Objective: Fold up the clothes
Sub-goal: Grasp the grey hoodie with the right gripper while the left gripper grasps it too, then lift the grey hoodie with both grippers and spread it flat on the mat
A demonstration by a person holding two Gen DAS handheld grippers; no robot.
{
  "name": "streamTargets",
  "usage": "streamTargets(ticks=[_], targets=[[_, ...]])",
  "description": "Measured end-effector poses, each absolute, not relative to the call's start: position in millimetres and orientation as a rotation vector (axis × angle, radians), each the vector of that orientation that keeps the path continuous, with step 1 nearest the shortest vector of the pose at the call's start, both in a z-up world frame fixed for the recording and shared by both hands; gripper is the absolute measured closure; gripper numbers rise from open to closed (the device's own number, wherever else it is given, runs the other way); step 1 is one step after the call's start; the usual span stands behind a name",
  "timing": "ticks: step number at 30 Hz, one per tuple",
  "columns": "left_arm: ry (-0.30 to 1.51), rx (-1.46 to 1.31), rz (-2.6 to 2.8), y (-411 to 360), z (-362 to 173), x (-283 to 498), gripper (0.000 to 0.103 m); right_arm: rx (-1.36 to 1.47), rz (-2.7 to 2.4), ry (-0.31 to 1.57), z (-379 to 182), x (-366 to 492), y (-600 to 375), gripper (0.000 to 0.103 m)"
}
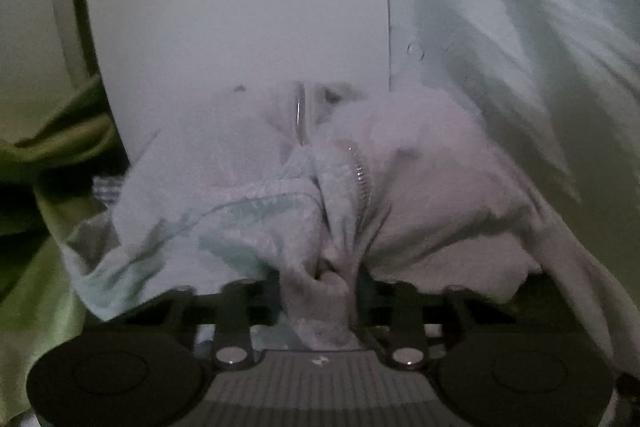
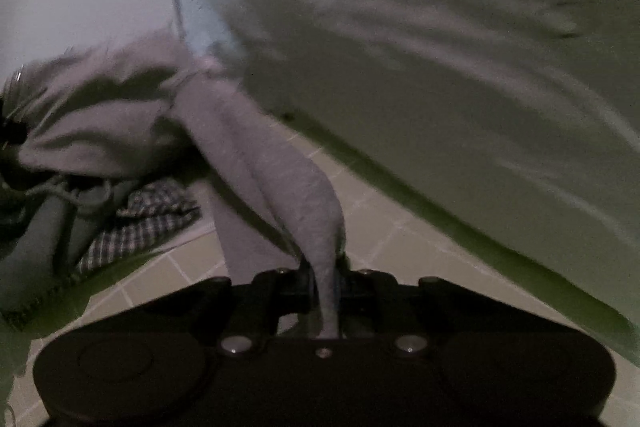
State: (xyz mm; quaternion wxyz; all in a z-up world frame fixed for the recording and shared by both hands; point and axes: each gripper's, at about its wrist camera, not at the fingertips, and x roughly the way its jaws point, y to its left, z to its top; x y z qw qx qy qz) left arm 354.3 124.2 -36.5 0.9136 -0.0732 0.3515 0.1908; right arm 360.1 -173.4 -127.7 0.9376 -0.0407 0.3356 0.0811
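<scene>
Both hand-held grippers clamp the same pale grey zip-up garment (image 1: 420, 195) in dim light. Left hand-held gripper (image 1: 320, 279) has its jaws closed on a bunched wad of fabric right by the metal zipper (image 1: 362, 175), w/ a mint-green lining (image 1: 248, 215) spilling out to one side; the cloth drapes forward over the gripper's front, and the fingertips are buried in it. Right hand-held gripper (image 2: 326, 287) pinches a narrow, drawn-out strip of the same grey garment (image 2: 280, 171), which rises from the closed jaws up to the bunched body of the piece at upper left of that view, clear of the tiled floor (image 2: 380, 239) seen below. Behind, a large pale sheet (image 2: 440, 47) w/ heavy creases covers most of the right-wrist view (motion blur smears its folds). A checked cloth (image 2: 148, 223) lies in a heap just beside the hanging strip, low at left. Lime-green fabric (image 1: 44, 155) fills the left edge of the left-wrist view, next to a plain white surface (image 1: 240, 7); what that surface is cannot be told.
</scene>
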Motion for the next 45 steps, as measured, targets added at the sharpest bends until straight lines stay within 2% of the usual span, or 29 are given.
streamTargets(ticks=[7,14,28,33,36,38,40,41,43,45], targets=[[0.652,-0.132,0.302,102.1,3.9,316.7,0.078,-0.063,-0.004,0.595,-93.2,288.2,-235.0,0.094],[0.629,-0.088,0.109,33.9,35.8,239.5,0.082,-0.041,-0.164,0.547,-68.2,180.0,-286.7,0.094],[0.961,-0.012,-0.473,-176.8,-32.1,18.9,0.082,0.123,-0.724,0.621,-58.8,-96.2,-480.0,0.094],[1.027,0.002,-0.529,-205.8,-41.2,-15.3,0.072,0.184,-0.869,0.644,-51.3,-186.7,-543.8,0.093],[1.011,0.002,-0.452,-198.4,-37.4,-20.9,0.055,0.252,-0.848,0.677,-59.0,-209.1,-550.5,0.091],[1.000,0.002,-0.400,-193.5,-34.9,-24.6,0.029,0.300,-0.837,0.706,-69.1,-205.1,-546.0,0.086],[0.989,0.002,-0.348,-188.6,-32.3,-28.4,0.019,0.395,-0.848,0.721,-78.5,-207.4,-541.4,0.071],[0.983,0.001,-0.322,-186.1,-31.1,-30.2,0.017,0.449,-0.855,0.725,-83.1,-209.2,-538.1,0.067],[0.980,0.001,-0.269,-179.8,-30.2,-32.4,0.012,0.571,-0.855,0.731,-94.8,-214.0,-536.3,0.044],[1.000,-0.003,-0.210,-169.4,-34.0,-30.0,0.011,0.649,-0.836,0.728,-102.7,-214.9,-527.6,0.032]])
